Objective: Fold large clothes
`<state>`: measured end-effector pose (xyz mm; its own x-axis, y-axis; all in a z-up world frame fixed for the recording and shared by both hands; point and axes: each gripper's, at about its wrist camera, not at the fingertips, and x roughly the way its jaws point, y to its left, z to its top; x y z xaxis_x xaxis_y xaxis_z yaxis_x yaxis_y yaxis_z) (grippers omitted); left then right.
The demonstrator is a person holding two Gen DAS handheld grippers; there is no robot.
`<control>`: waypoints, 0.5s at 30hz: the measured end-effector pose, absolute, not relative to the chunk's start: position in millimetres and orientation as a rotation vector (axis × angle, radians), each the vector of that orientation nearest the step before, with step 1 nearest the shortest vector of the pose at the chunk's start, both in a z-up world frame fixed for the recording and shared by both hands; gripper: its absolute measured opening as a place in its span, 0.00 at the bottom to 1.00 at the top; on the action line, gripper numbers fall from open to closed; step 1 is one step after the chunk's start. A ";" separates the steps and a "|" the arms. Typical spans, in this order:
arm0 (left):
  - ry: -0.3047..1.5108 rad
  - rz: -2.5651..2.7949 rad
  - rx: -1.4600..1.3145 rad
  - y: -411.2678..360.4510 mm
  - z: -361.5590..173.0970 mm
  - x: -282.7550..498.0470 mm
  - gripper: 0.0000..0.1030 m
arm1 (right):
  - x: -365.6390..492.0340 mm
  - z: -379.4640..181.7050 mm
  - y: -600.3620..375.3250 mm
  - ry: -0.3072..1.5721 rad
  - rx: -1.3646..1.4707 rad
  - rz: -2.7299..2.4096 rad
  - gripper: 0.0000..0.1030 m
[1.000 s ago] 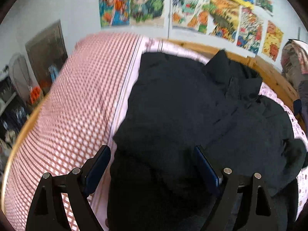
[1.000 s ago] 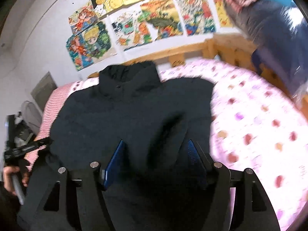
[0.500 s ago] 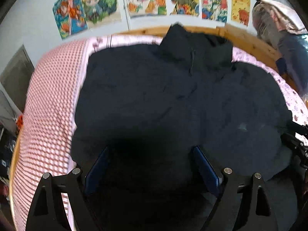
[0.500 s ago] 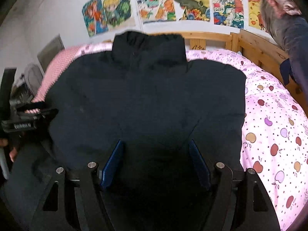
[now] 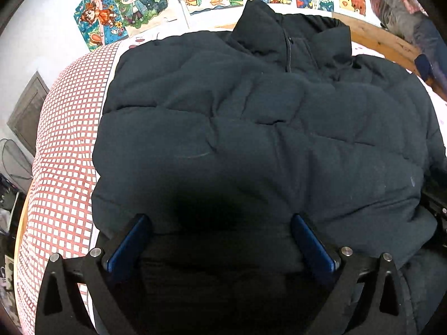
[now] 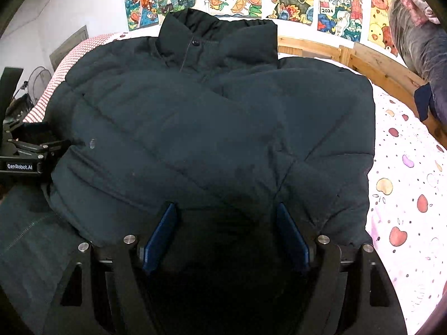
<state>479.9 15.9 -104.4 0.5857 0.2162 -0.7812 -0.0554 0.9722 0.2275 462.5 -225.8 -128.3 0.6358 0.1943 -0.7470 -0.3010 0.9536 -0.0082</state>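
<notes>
Compared with a second ago, both cameras have swung to face the dark puffer jacket squarely, and its near hem now fills the space between each pair of jaws, where before it lay off to one side. The left gripper has its jaws spread wide over the hem; the right gripper is likewise wide open, and neither pinches any cloth. The one jacket is quilted and puffy, with stitched channels and a stand-up collar closed by a snap, lying front-up across the bed. Two covers show on the bed: a pink sheet with fruit prints and a red-and-white checked quilt. A wooden bed frame runs behind, under a row of bright cartoon posters.
</notes>
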 end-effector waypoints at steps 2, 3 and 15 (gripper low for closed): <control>0.930 0.166 0.194 14.7 -106.7 479.0 1.00 | 462.4 -131.5 -224.0 0.831 -0.149 0.275 0.69; 0.925 0.172 0.200 13.8 -108.3 478.0 1.00 | 462.1 -132.2 -222.8 0.827 -0.154 0.272 0.69; 0.865 0.051 0.029 35.9 -77.2 466.6 1.00 | 460.2 -110.3 -238.7 0.838 -0.072 0.374 0.82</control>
